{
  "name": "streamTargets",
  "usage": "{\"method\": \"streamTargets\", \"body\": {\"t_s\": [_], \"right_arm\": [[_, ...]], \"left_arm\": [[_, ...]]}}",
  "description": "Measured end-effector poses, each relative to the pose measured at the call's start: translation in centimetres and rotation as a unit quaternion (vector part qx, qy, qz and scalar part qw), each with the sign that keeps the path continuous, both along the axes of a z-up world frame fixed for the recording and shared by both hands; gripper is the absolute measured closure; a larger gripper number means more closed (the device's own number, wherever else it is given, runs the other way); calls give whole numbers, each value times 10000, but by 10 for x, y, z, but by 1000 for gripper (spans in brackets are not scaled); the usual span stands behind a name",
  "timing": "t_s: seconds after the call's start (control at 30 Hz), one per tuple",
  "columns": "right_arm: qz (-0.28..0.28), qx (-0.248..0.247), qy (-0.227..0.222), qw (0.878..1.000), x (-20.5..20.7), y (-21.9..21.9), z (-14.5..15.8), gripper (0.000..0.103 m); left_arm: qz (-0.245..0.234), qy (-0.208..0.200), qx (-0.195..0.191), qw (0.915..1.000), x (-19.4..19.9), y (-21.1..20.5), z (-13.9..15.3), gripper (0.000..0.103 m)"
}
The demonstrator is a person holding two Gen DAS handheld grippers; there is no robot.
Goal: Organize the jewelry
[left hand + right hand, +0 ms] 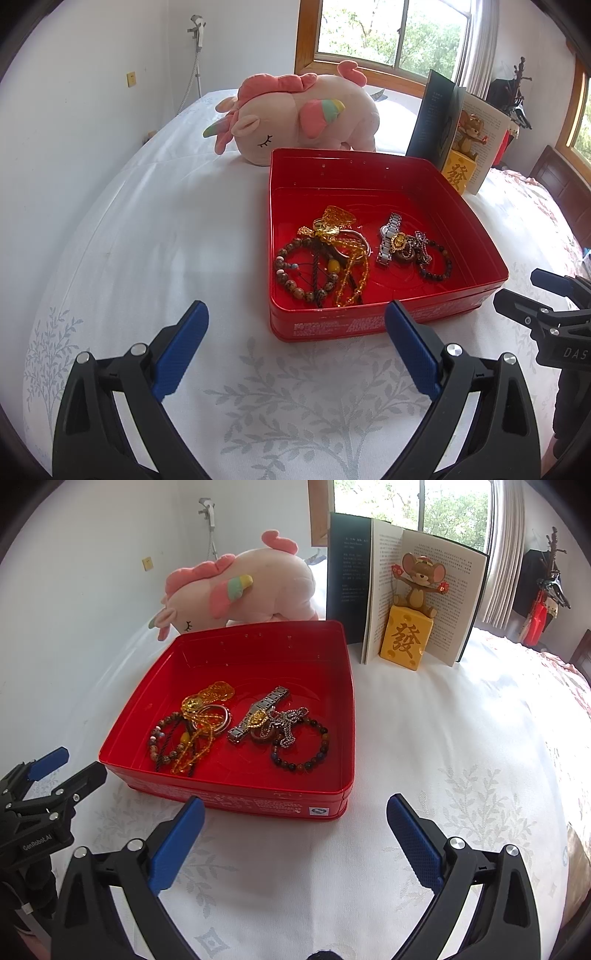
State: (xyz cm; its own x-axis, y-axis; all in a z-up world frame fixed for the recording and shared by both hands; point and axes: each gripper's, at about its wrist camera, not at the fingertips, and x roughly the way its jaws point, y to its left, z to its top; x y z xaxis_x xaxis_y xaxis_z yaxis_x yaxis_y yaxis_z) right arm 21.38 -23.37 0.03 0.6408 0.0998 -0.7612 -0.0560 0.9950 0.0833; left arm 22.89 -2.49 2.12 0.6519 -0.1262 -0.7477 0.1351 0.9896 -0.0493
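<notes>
A red tin box (pixel 369 170) (pixel 258 638) stands open on the white bedsheet. Inside lie a beaded bracelet (pixel 295 275) (pixel 162 746), gold and amber chains (pixel 334 219) (pixel 210 696), a silver watch (pixel 388 240) (pixel 258 710), a silver chain (pixel 288 725) and a dark bead bracelet (pixel 437 266) (pixel 306 751). My left gripper (pixel 297 314) is open and empty, just in front of the box's near left corner. My right gripper (pixel 295 808) is open and empty, at the box's near wall. Each gripper shows in the other's view, the right one (pixel 524 291) and the left one (pixel 79 762).
A pink plush unicorn (pixel 295 110) (pixel 240 587) lies behind the box. An open book (pixel 454 129) (pixel 406 587) stands behind it on the right with a mouse figurine on a yellow block (pixel 406 627) (pixel 461 162). A wooden headboard (pixel 561 181) is far right.
</notes>
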Motion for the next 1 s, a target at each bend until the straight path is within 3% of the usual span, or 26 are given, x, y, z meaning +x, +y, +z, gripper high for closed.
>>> {"method": "streamTargets", "body": {"t_s": [1.0], "right_arm": [[27, -52, 78, 10000, 3, -1, -5, 4]], "left_arm": [[-18, 77, 49, 10000, 2, 0, -2, 8]]}}
